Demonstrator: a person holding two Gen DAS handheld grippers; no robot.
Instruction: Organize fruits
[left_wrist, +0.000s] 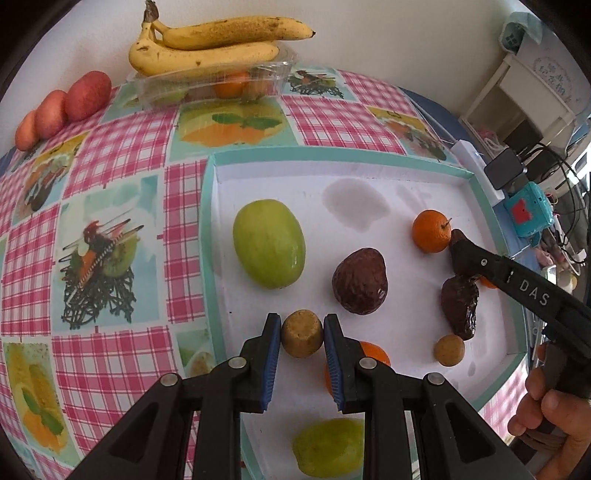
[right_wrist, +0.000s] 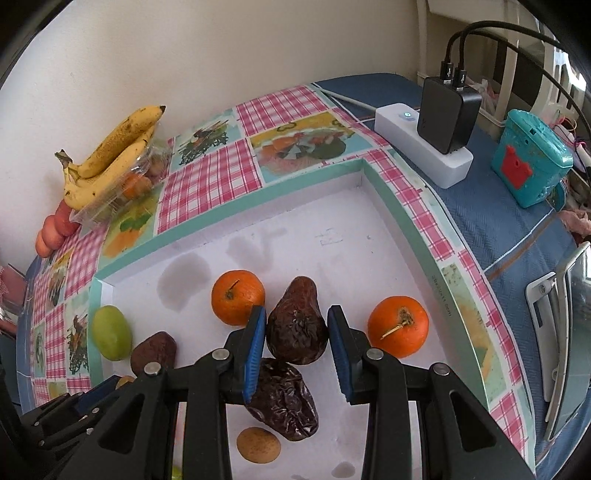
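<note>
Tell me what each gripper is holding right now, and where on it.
Left gripper pinches the small tan fruit across its sides. Right gripper straddles the dark wrinkled fruit, with a gap showing at one pad; it holds nothing.

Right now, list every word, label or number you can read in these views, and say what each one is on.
"DAS": white letters on the black arm of the right gripper, left wrist view.
Small dark print along the tray rim: too small to read.
Writing on the white furniture far right: too blurred to read.

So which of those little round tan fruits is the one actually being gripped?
The tan fruit clamped in the left gripper, near the tray's left edge. The other tan fruit lies free beside a wrinkled dark fruit.
</note>
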